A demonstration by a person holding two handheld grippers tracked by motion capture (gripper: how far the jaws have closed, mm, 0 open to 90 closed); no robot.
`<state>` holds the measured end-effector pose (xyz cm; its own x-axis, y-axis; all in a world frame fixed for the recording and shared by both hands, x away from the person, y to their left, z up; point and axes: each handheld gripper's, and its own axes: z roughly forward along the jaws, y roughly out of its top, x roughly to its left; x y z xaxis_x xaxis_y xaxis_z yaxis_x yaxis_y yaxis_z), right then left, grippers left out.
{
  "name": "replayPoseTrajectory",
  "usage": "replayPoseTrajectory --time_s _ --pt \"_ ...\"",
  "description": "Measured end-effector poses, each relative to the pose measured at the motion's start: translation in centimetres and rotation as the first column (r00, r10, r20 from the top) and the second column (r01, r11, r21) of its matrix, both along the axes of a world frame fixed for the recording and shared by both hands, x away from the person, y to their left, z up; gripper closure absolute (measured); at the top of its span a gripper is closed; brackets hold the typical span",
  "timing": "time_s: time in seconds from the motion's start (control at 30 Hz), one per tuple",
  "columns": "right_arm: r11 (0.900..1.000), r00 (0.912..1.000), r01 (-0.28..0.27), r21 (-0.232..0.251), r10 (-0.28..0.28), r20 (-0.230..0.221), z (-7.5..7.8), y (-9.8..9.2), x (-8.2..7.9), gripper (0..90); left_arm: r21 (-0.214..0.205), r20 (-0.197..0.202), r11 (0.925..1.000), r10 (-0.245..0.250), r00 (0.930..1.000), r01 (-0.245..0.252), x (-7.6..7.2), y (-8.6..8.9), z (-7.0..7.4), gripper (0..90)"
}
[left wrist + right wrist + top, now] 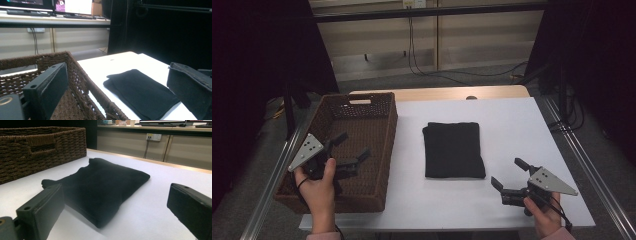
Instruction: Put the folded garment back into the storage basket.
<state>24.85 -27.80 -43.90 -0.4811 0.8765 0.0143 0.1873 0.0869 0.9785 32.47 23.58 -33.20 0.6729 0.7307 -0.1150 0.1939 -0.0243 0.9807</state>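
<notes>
The folded black cloth (454, 149) lies flat on the white table (512, 125), beside the brown wicker basket (377, 150). The left gripper (352, 148) hangs over the basket, jaws wide, holding nothing. The right gripper (508, 173) is near the cloth, jaws wide too.

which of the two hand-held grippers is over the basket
The left hand-held gripper: it hangs open over the brown wicker basket, while the right hand-held gripper is over the white table, near the folded black cloth.

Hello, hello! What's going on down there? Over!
Left gripper open over wicker basket. Right gripper open, empty. Folded black cloth flat on table, untouched. Nothing blocking.
</notes>
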Motion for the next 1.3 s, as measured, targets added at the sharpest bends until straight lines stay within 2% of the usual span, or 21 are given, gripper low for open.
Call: replayPoseTrajectory --time_s 0.03,0.13,0.17,0.27,0.33,0.47,0.53,0.63,0.7,0.77,0.87,0.93,1.0,1.03,1.07,1.1,1.13,1.2,1.3 --pt "1.0000 1.0000 -0.004 0.002 0.004 0.003 0.0 0.0 0.0 1.1 0.037 0.005 0.9993 -0.010 0.9999 0.010 0.1 0.2 0.0 3.5" --pt "1.0000 1.0000 -0.005 -0.001 0.005 0.004 0.0 0.0 0.0 1.1 -0.033 -0.006 0.9994 -0.002 1.0000 0.002 0.1 -0.4 -0.1 3.5" --pt "0.9999 0.9999 -0.012 -0.001 0.012 0.007 0.0 0.0 0.0 1.1 -0.009 -0.011 1.0000 -0.003 0.9999 0.003 0.2 -0.3 -0.1 3.5" --pt "0.9999 0.9999 -0.013 -0.004 0.013 0.007 0.0 0.1 0.0 1.1 -0.019 -0.016 0.9998 -0.010 0.9998 0.009 0.3 -0.4 -0.1 3.4" --pt "0.9999 0.9999 -0.013 -0.004 0.013 0.006 0.0 0.1 0.0 1.1 -0.004 -0.013 0.9997 -0.025 0.9996 0.025 0.5 -0.5 -0.1 3.4" --pt "0.9999 0.9998 -0.017 -0.002 0.017 0.006 0.0 0.1 0.0 1.1 -0.025 -0.016 0.9990 -0.038 0.9992 0.038 0.6 -1.0 0.2 3.4" --pt "0.9998 0.9998 -0.017 -0.004 0.017 0.007 0.0 0.1 0.0 1.1 -0.028 -0.027 0.9988 -0.042 0.9988 0.042 0.7 -1.3 0.3 3.4" --pt "0.9998 0.9998 -0.020 -0.006 0.020 0.006 0.0 0.1 0.1 1.1 -0.009 -0.030 0.9986 -0.052 0.9982 0.052 0.9 -1.5 0.4 3.3" --pt "0.9997 0.9997 -0.022 -0.007 0.022 0.010 0.0 0.1 0.1 1.1 -0.033 -0.045 0.9978 -0.058 0.9973 0.057 1.1 -2.1 0.4 2.6" --pt "0.9997 0.9997 -0.020 -0.012 0.020 0.012 0.0 0.2 0.1 1.1 -0.025 -0.052 0.9980 -0.059 0.9969 0.057 1.3 -2.5 0.4 2.4" --pt "0.9997 0.9998 -0.020 -0.011 0.020 0.007 0.0 0.2 0.1 1.1 -0.036 -0.055 0.9968 -0.073 0.9958 0.071 1.5 -3.2 0.3 2.3" --pt "0.9997 0.9998 -0.020 -0.013 0.020 0.005 0.0 0.2 0.0 1.1 -0.009 -0.062 0.9972 -0.075 0.9953 0.074 1.6 -3.4 0.4 2.3" --pt "0.9997 0.9997 -0.022 -0.010 0.022 0.009 0.0 0.2 0.0 1.1 -0.003 -0.070 0.9975 -0.071 0.9950 0.071 1.7 -3.5 0.4 2.2" --pt "0.9997 0.9997 -0.021 -0.015 0.021 0.010 0.0 0.1 0.0 1.1 -0.041 -0.070 0.9965 -0.075 0.9947 0.072 1.9 -4.1 0.5 2.2" --pt "0.9997 0.9997 -0.022 -0.012 0.022 0.012 0.0 0.1 0.1 1.1 -0.021 -0.081 0.9975 -0.070 0.9943 0.068 2.0 -4.2 0.6 2.2" --pt "0.9998 0.9997 -0.021 -0.008 0.021 0.010 0.0 0.2 0.1 1.1 -0.029 -0.074 0.9964 -0.081 0.9939 0.079 2.1 -4.4 0.7 2.2" --pt "0.9997 0.9997 -0.021 -0.010 0.021 0.011 0.0 0.2 0.1 1.1 -0.008 -0.080 0.9970 -0.078 0.9938 0.078 2.2 -4.6 0.8 2.3" --pt "0.9997 0.9997 -0.020 -0.010 0.020 0.009 0.0 0.2 0.0 1.1 -0.010 -0.077 0.9963 -0.086 0.9933 0.086 2.5 -5.3 1.0 2.3" --pt "0.9997 0.9997 -0.023 -0.007 0.023 0.010 0.0 0.2 0.0 1.2 0.011 -0.084 0.9952 -0.096 0.9918 0.097 2.6 -6.2 1.4 2.5"
